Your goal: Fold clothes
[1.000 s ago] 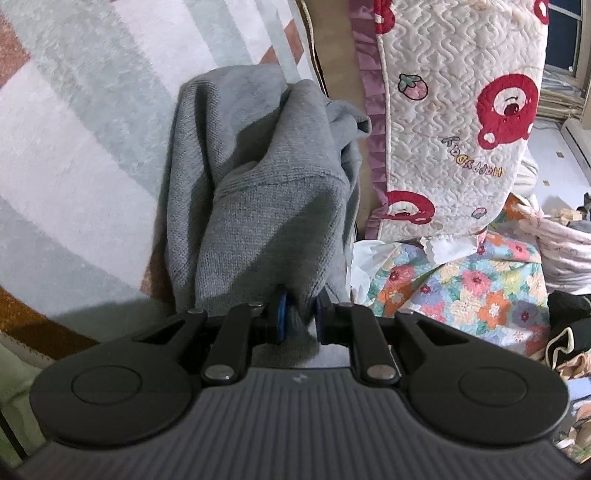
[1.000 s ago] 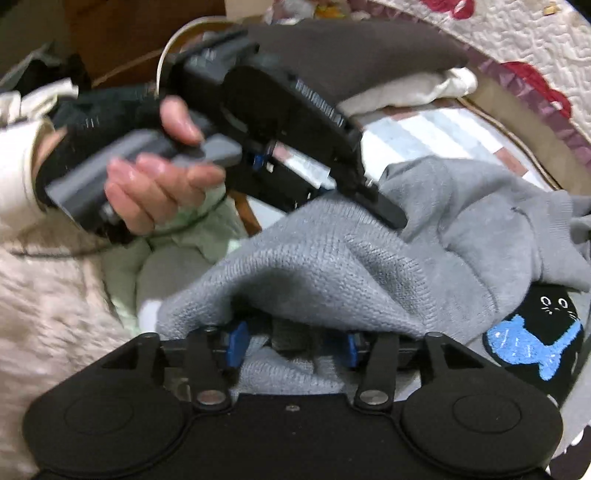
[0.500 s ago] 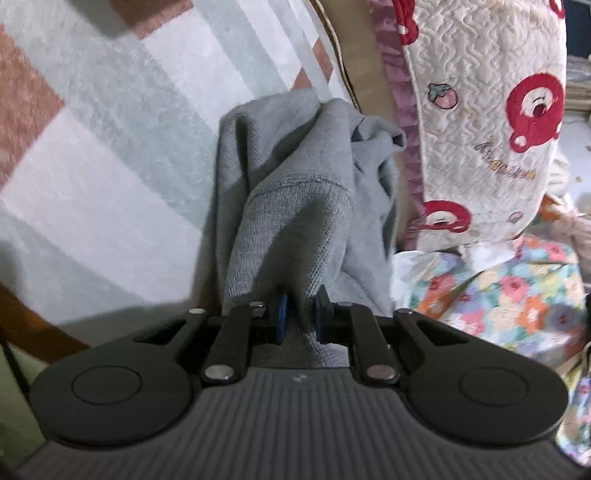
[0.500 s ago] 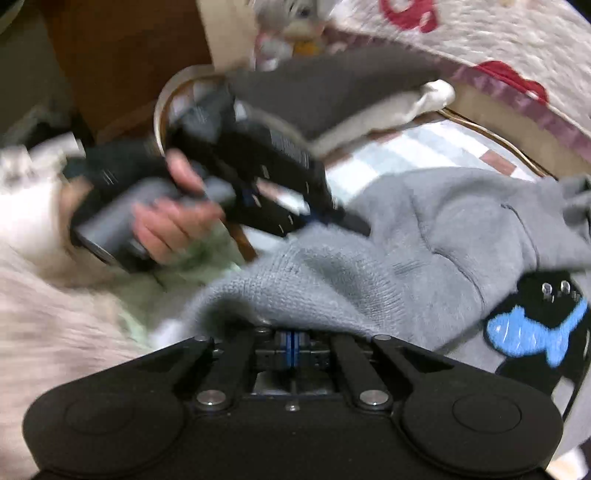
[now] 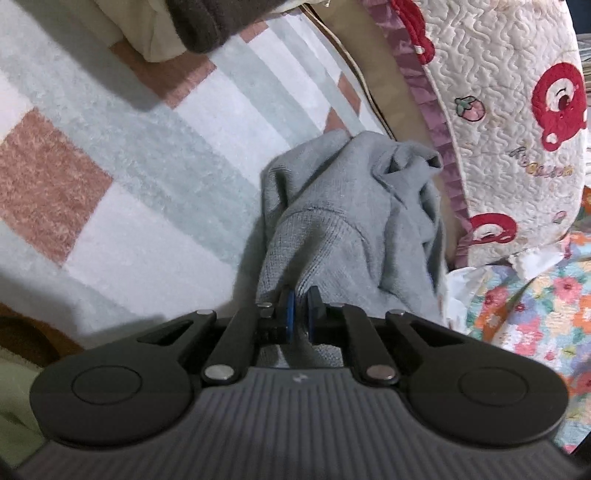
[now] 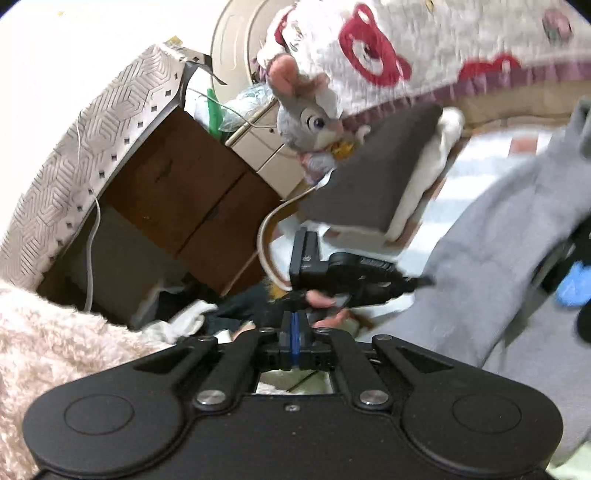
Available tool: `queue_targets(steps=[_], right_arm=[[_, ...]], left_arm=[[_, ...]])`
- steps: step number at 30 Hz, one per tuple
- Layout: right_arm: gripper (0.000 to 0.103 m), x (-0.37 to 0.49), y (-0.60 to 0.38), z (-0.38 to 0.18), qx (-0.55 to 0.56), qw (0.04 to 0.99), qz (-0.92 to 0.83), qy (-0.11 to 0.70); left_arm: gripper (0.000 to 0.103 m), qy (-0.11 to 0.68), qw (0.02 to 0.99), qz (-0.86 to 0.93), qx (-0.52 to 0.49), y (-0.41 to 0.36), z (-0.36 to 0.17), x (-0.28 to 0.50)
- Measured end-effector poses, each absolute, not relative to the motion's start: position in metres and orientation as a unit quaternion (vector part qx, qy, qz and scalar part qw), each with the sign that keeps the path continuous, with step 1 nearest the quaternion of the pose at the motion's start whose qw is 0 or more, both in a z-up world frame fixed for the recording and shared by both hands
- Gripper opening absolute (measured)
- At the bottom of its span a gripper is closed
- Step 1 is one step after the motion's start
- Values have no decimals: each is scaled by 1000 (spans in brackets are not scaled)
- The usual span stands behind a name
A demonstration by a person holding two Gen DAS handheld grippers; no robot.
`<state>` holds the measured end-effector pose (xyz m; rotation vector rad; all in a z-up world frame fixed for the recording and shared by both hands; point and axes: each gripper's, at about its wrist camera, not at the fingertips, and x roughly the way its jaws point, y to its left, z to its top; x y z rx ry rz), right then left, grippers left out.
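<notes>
Left gripper (image 5: 300,308) is pinched on a fold of the grey knit sweater (image 5: 343,229): blue pads nearly together, fabric sandwiched between them. From that pinch the sweater runs away across the striped blanket (image 5: 110,155), bunched and creased, its far end crumpled against the quilted bear-print cover (image 5: 517,110). It is not flat and not folded.

Right gripper (image 6: 294,334) has its pads pressed together. I see no cloth between them, though the view is motion-blurred, so I wouldn't swear to a thin edge. In the right wrist view the sweater (image 6: 498,266) drapes off to the right, with a blue fish patch (image 6: 572,284) at the frame edge. The left gripper (image 6: 354,275) and the person's fingers (image 6: 321,298) around its handle show mid-frame.

Handling, my read:
- Soft, limp, medium-weight knit. It has no stiffness and will sag from any single hold.
- The ribbed texture gives the pads good friction, so slip risk is low. Stretch is the concern, so don't yank it.
- One pinch point just drags it into a rope. Two holds spread apart are needed to tension an edge.
- Best grips are seamed or ribbed edges such as hem, cuff or shoulder seam, where the fabric is thicker and the pads catch a single layer cleanly.
- Avoid grabbing mid-panel, which tends to pick up several layers.

A folded dark garment (image 5: 218,22) lies on a cream one further up the blanket.
</notes>
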<state>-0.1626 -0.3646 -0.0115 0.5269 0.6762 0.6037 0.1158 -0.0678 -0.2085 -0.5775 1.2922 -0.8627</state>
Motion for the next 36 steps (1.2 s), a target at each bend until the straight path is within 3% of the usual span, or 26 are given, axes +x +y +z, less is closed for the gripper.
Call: queue_targets(steps=[3, 6, 7, 8, 9, 10, 19, 21, 25, 28, 30, 31, 36], right_arm=[[2, -163, -343, -20, 162, 872, 273, 372], [9, -153, -329, -46, 122, 867, 238, 420], [12, -149, -327, -54, 126, 859, 246, 431], [19, -145, -325, -63, 130, 851, 253, 441], [24, -142, -327, -67, 132, 852, 244, 445], [24, -138, -329, -71, 133, 852, 235, 448], [25, -114, -353, -90, 158, 861, 158, 456], [41, -111, -359, -88, 160, 869, 142, 447], [41, -107, -371, -85, 184, 874, 128, 431], [41, -103, -380, -83, 224, 868, 139, 421], [41, -104, -384, -80, 251, 862, 156, 412], [41, -106, -383, -78, 263, 859, 177, 403], [30, -115, -378, -62, 303, 834, 285, 363]], left_arm=[[6, 571, 681, -388, -244, -66, -202, 113], [10, 567, 687, -392, -231, -64, -196, 111], [18, 566, 688, -394, -226, -64, -194, 110], [34, 564, 690, -395, -222, -63, -192, 109], [43, 555, 694, -412, -199, -63, -184, 100], [52, 545, 698, -430, -174, -62, -176, 91], [69, 431, 698, -569, 55, -60, -101, 7], [72, 417, 691, -582, 100, -61, -95, -9], [77, 422, 677, -578, 174, -67, -106, -36], [73, 431, 691, -548, 192, -73, -118, -37], [40, 439, 691, -544, 182, -79, -124, -28], [18, 442, 686, -552, 173, -83, -125, -22], [13, 453, 696, -541, 132, -103, -119, 8]])
